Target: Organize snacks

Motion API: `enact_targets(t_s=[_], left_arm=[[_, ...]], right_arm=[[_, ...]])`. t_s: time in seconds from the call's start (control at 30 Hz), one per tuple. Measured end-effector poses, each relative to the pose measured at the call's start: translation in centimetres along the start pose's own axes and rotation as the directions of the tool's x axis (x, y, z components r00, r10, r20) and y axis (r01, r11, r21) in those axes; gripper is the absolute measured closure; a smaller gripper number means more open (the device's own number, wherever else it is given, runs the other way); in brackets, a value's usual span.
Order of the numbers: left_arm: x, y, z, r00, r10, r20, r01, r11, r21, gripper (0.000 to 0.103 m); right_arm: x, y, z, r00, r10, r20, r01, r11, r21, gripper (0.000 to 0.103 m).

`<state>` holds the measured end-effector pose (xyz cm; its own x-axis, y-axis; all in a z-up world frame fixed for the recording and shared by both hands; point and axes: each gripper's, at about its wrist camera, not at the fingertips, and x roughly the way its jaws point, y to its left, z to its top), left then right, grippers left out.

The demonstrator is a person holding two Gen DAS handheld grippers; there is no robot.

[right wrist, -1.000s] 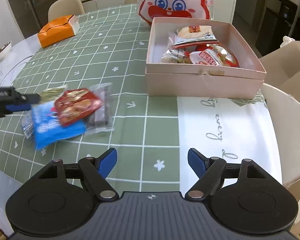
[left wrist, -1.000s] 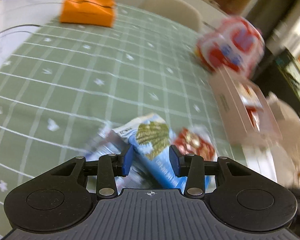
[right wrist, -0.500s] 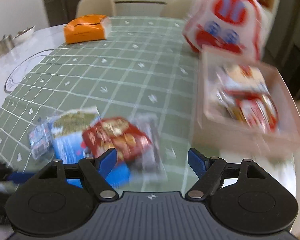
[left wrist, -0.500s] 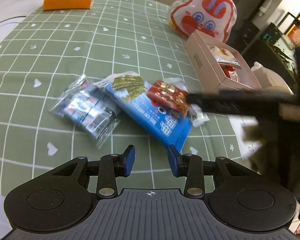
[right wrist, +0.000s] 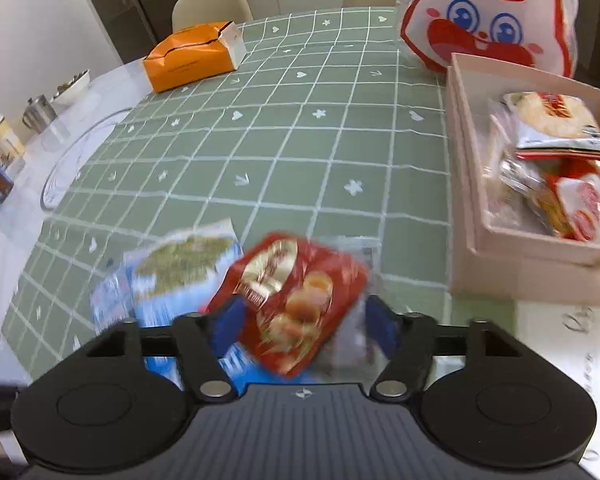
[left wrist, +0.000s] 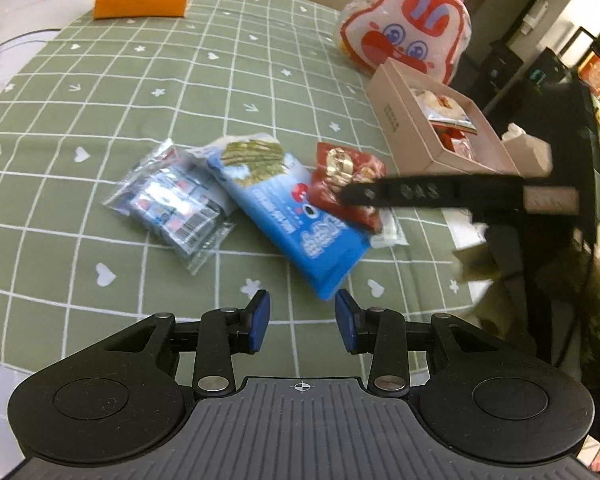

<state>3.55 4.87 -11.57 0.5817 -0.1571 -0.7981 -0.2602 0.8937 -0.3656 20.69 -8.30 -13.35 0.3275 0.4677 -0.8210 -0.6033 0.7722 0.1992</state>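
Note:
A red snack packet (right wrist: pixel 296 300) lies on a blue snack bag (left wrist: pixel 292 208), beside a clear packet of small wrapped sweets (left wrist: pixel 172 204), on the green checked tablecloth. My right gripper (right wrist: pixel 304 324) is open, its fingers on either side of the red packet (left wrist: pixel 340 176); it reaches in from the right in the left wrist view. My left gripper (left wrist: pixel 302 322) is open and empty, just short of the blue bag's near end. A pink box (right wrist: pixel 480 240) with several snack packets stands to the right.
A large white and red rabbit-face bag (left wrist: pixel 408 32) stands behind the pink box (left wrist: pixel 392 120). An orange box (right wrist: pixel 192 60) sits at the far side of the table. Jars and a bowl (right wrist: pixel 72 84) stand on the bare tabletop at the left.
My right gripper has swung left and down over the snack pile, now straddling the red packet. My left gripper has let go of the blue bag and pulled back.

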Motion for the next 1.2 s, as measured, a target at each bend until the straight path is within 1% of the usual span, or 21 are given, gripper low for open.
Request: enact_targets(t_s=[0.03,0.07,0.13,0.17,0.2,0.27,0.33,0.37,0.43,0.47,0.5,0.57,0.6,0.73,0.8,0.87,0.93,1.0,1.07,1.13,1.2], left_arm=[[0.1,-0.2,0.0,1.0,-0.005,-0.004,0.005,1.0,0.003,0.063],[0.3,-0.4,0.1,1.0,-0.01,-0.008,0.01,1.0,0.007,0.063],[0.6,-0.9,0.1,1.0,-0.019,-0.014,0.019,1.0,0.013,0.063],[0.7,-1.1,0.1,1.0,-0.024,-0.018,0.024,1.0,0.017,0.063],[0.9,-1.3,0.1,0.999,-0.028,-0.022,0.029,0.999,0.021,0.063],[1.0,-1.6,0.1,0.999,-0.033,-0.03,0.033,0.999,0.029,0.063],[1.0,-1.7,0.0,0.999,-0.029,-0.035,0.03,0.999,0.032,0.063],[1.0,-1.7,-0.1,0.999,-0.025,-0.038,0.026,0.999,0.032,0.063],[0.9,-1.5,-0.1,0.999,-0.016,-0.04,0.017,0.999,0.029,0.063],[0.8,-1.4,-0.2,0.999,-0.011,-0.04,0.012,1.0,0.025,0.063],[0.7,-1.3,-0.3,0.999,-0.007,-0.039,0.008,1.0,0.02,0.063],[0.4,-1.0,-0.4,0.999,0.004,-0.036,-0.004,1.0,0.008,0.063],[0.3,-0.8,-0.4,0.999,0.01,-0.035,-0.01,1.0,0.003,0.063],[0.0,-0.3,-0.6,0.999,0.028,-0.039,-0.028,1.0,-0.011,0.063],[0.0,-0.3,-0.7,0.999,0.028,-0.044,-0.028,1.0,-0.011,0.063],[0.0,-0.2,-0.8,0.998,0.026,-0.05,-0.026,1.0,-0.009,0.063],[-0.1,-0.2,-0.8,0.998,0.022,-0.051,-0.022,1.0,-0.008,0.063],[-0.1,-0.2,-0.6,0.999,0.012,-0.046,-0.012,1.0,-0.009,0.063],[-0.1,-0.4,-0.3,0.999,0.0,-0.038,-0.001,1.0,-0.009,0.063],[0.1,-0.8,0.1,0.999,-0.006,-0.033,0.006,1.0,0.002,0.063],[0.3,-1.5,0.7,0.999,-0.019,-0.029,0.019,1.0,0.021,0.063]], right_arm=[[-0.5,-0.3,-0.5,1.0,-0.002,0.0,0.002,1.0,-0.003,0.057],[-1.0,-0.7,-0.9,1.0,0.004,-0.006,-0.004,1.0,0.004,0.062],[-1.9,-1.6,-1.8,1.0,0.013,-0.019,-0.013,1.0,0.026,0.067],[-2.3,-2.1,-2.3,1.0,0.01,-0.029,-0.009,0.999,0.034,0.071],[-2.5,-2.5,-2.8,0.999,0.005,-0.039,-0.003,0.999,0.039,0.074],[-3.1,-3.0,-3.8,0.999,0.0,-0.051,0.002,0.999,0.041,0.074],[-3.8,-3.0,-4.6,0.999,-0.013,-0.038,0.013,1.0,0.008,0.074],[-4.1,-2.8,-4.8,0.999,-0.028,-0.025,0.028,0.999,-0.015,0.072],[-4.3,-2.3,-4.7,0.999,-0.052,0.007,0.052,0.997,-0.055,0.062],[-4.3,-2.3,-4.5,0.998,-0.057,0.02,0.058,0.997,-0.058,0.054],[-4.1,-2.3,-4.2,0.997,-0.064,0.033,0.066,0.997,-0.051,0.048],[-3.5,-2.4,-3.3,0.996,-0.069,0.056,0.071,0.997,-0.021,0.047],[-3.1,-2.5,-2.7,0.996,-0.059,0.063,0.06,0.998,-0.006,0.045],[-1.8,-1.7,-0.5,0.996,0.009,0.084,-0.01,1.0,0.02,0.04],[-1.3,-0.8,0.2,0.995,0.026,0.093,-0.026,1.0,0.004,0.031],[0.0,0.5,0.5,0.997,0.021,0.072,-0.017,0.998,-0.058,0.03],[1.3,1.7,0.3,0.999,-0.033,0.04,0.039,0.99,-0.138,0.029],[1.0,2.4,-0.6,0.995,-0.065,0.079,0.079,0.979,-0.189,0.03],[0.5,2.2,-1.1,0.994,-0.076,0.073,0.089,0.976,-0.198,0.033],[-0.6,1.4,-1.9,0.994,-0.08,0.075,0.092,0.98,-0.175,0.033],[-2.1,0.2,-2.9,0.99,-0.106,0.091,0.119,0.982,-0.149,0.034]])
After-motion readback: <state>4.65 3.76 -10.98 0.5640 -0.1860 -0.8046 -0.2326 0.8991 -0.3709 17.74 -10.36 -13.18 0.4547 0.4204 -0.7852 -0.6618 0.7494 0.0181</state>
